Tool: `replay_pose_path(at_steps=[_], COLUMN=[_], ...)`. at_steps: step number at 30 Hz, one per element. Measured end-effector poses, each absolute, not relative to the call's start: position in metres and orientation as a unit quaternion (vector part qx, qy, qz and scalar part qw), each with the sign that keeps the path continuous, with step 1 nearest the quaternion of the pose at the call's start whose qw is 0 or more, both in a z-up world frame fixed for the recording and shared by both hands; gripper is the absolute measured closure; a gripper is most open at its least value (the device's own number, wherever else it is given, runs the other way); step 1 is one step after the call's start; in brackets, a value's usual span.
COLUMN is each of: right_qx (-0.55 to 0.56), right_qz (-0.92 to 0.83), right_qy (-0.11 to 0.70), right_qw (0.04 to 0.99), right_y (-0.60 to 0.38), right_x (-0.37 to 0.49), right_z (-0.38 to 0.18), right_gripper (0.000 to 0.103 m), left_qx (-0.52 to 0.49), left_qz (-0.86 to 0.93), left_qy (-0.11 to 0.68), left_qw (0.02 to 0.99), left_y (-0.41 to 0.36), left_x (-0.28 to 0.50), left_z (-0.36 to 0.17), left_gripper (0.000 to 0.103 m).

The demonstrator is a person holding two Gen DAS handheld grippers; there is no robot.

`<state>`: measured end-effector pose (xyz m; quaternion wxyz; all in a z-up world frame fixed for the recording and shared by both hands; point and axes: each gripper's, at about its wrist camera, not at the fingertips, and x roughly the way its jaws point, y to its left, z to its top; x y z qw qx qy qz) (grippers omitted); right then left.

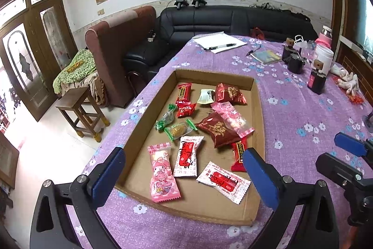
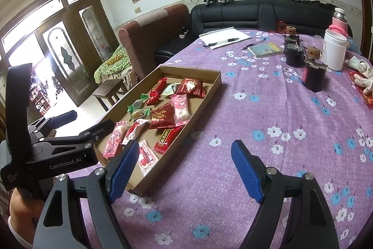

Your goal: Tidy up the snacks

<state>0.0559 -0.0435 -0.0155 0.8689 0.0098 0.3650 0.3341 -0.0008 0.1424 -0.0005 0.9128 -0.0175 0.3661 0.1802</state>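
A shallow cardboard tray (image 1: 258, 113) lies on the purple flowered tablecloth and holds several wrapped snacks: a pink packet (image 1: 162, 173), white-and-red packets (image 1: 187, 155), dark red pouches (image 1: 219, 130) and green candies (image 1: 179, 129). My left gripper (image 1: 184, 175) is open and empty, held above the tray's near end. My right gripper (image 2: 185, 168) is open and empty over bare cloth right of the tray (image 2: 209, 88). The right gripper also shows at the right edge of the left wrist view (image 1: 338, 155), and the left gripper shows at the left of the right wrist view (image 2: 77, 125).
At the table's far side lie white paper with a pen (image 1: 220, 41), a booklet (image 1: 267, 56), dark jars with cork lids (image 1: 317, 81), a white tub (image 1: 324, 57) and a pink flask (image 1: 324, 36). A wooden stool (image 1: 79, 109), an armchair and a black sofa (image 1: 233, 20) stand beyond the table's left edge.
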Motion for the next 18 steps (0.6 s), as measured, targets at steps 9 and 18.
replay_pose_path(at_steps=[9,18], right_qx=[-0.018,-0.042], right_qz=[0.355,0.355], right_qy=[0.379,0.381], right_qw=[0.854,0.853], right_y=[-0.027,-0.023], right_x=[0.054,0.049], right_z=[-0.022,-0.024], right_gripper=[0.018,0.015], left_qx=[-0.016,-0.025], left_qz=[0.177,0.178], left_qy=[0.36,0.362], left_qw=[0.916,0.915], left_y=[0.14,0.14], left_x=[-0.01,-0.017], left_z=[0.0,-0.001], left_gripper=[0.001,0.001])
